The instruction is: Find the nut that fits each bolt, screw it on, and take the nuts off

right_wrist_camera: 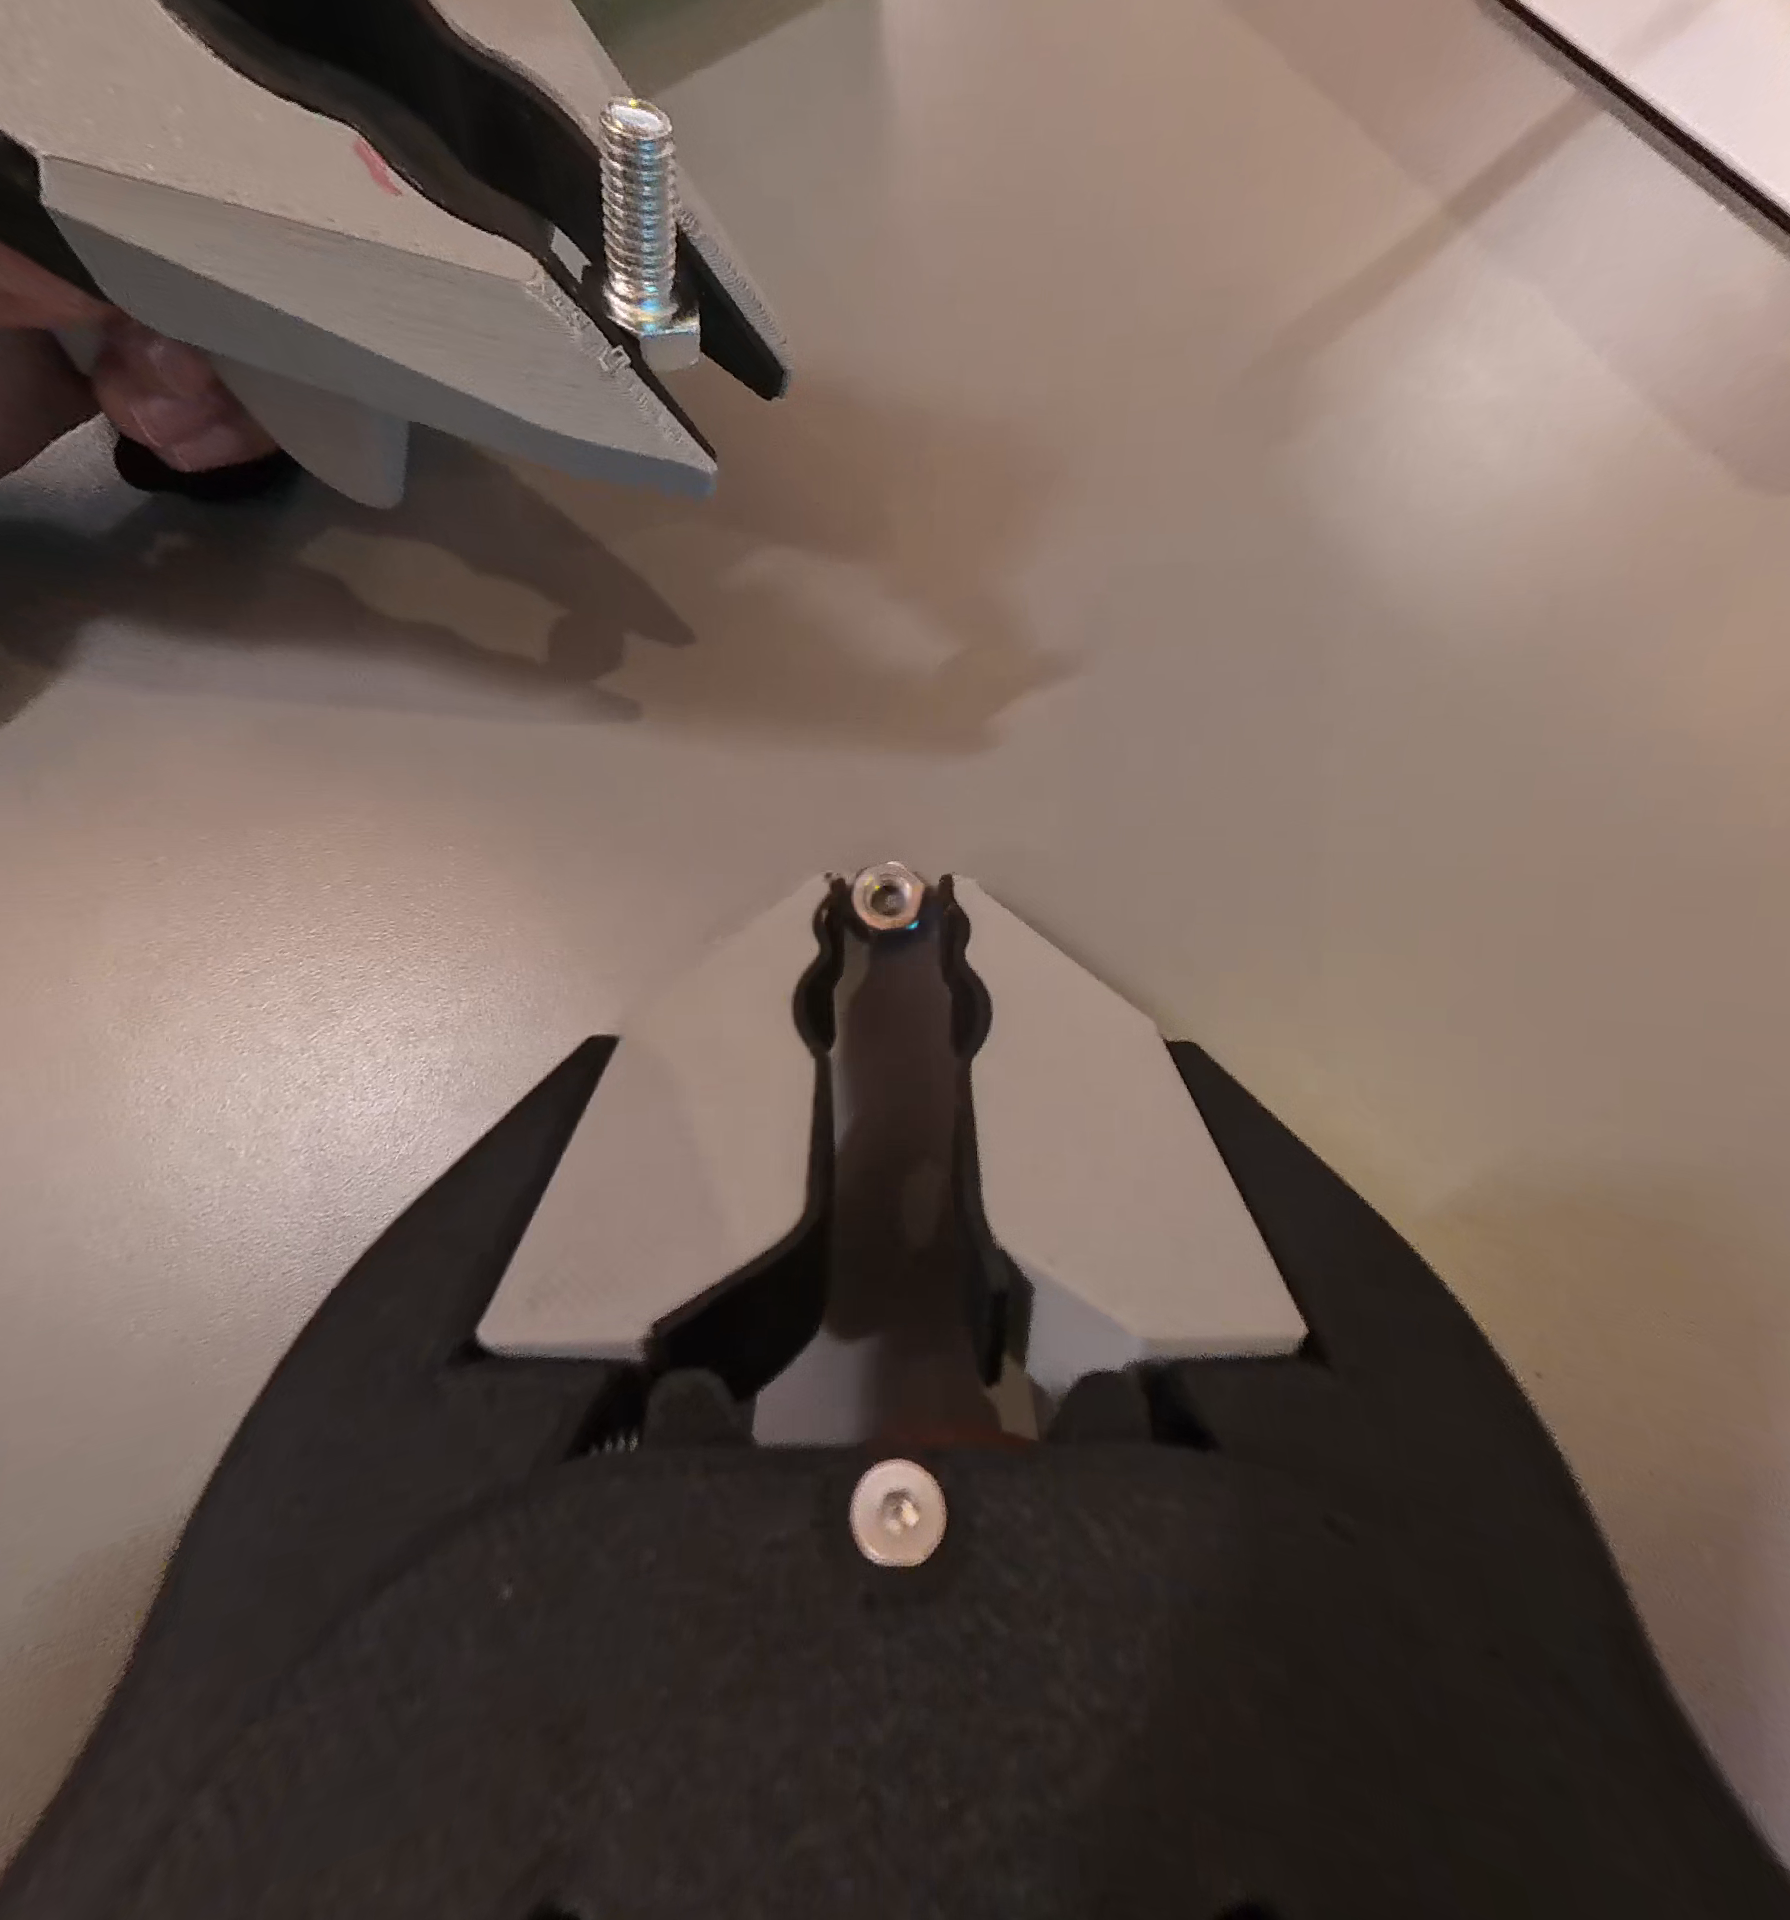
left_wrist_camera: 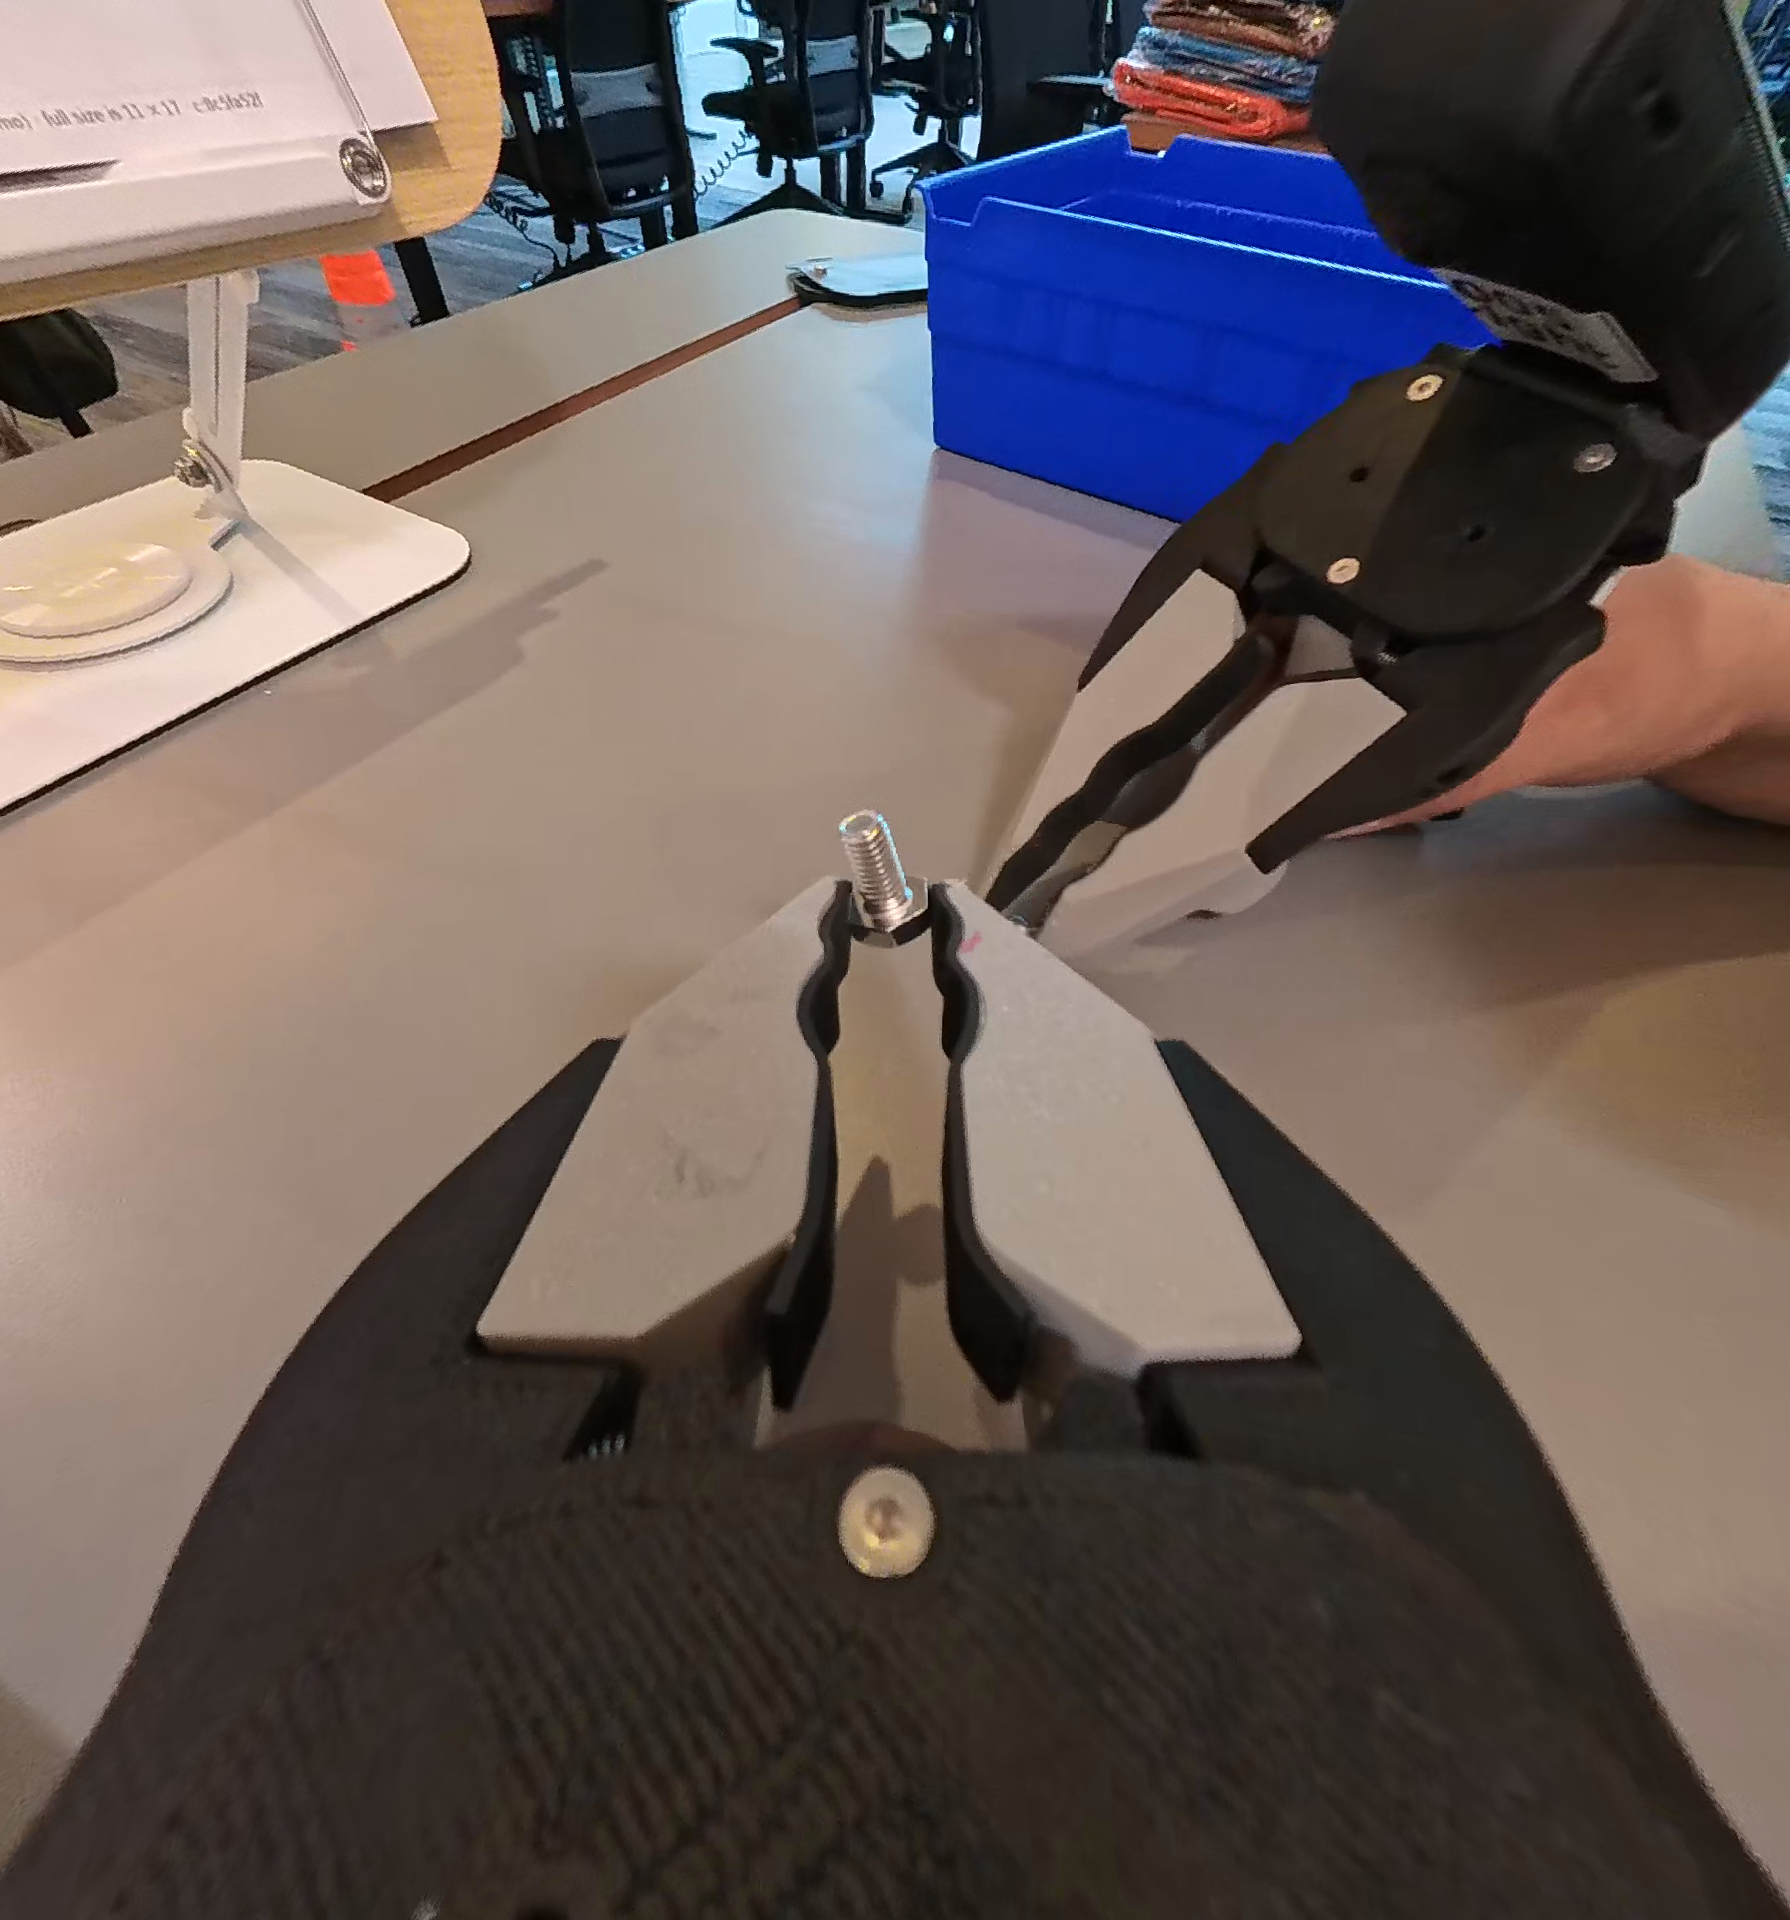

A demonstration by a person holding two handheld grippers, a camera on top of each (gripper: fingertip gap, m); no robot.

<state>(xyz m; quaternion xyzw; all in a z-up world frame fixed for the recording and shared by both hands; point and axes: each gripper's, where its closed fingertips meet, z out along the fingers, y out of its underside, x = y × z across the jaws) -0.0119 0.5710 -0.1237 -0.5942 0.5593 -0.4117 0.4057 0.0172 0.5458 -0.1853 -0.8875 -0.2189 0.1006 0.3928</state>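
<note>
My left gripper [left_wrist_camera: 878,920] is shut on the hex head of a silver bolt [left_wrist_camera: 870,868], which stands upright with its threaded end up, above the grey table [left_wrist_camera: 558,831]. The same bolt [right_wrist_camera: 642,234] and left gripper [right_wrist_camera: 662,343] show at the upper left of the right wrist view. My right gripper [right_wrist_camera: 886,902] is shut on a small silver nut [right_wrist_camera: 883,900] held at its fingertips above the table. In the left wrist view the right gripper [left_wrist_camera: 1016,909] comes in from the right, its tips close beside the left gripper's right finger.
A blue plastic bin [left_wrist_camera: 1130,312] stands at the back right of the table. A white stand [left_wrist_camera: 174,582] with a tilted board and papers is at the left. A person's hand [left_wrist_camera: 1649,696] holds the right gripper. Office chairs stand beyond the table. Across from one pair of fingers to the other is roughly 8 centimeters.
</note>
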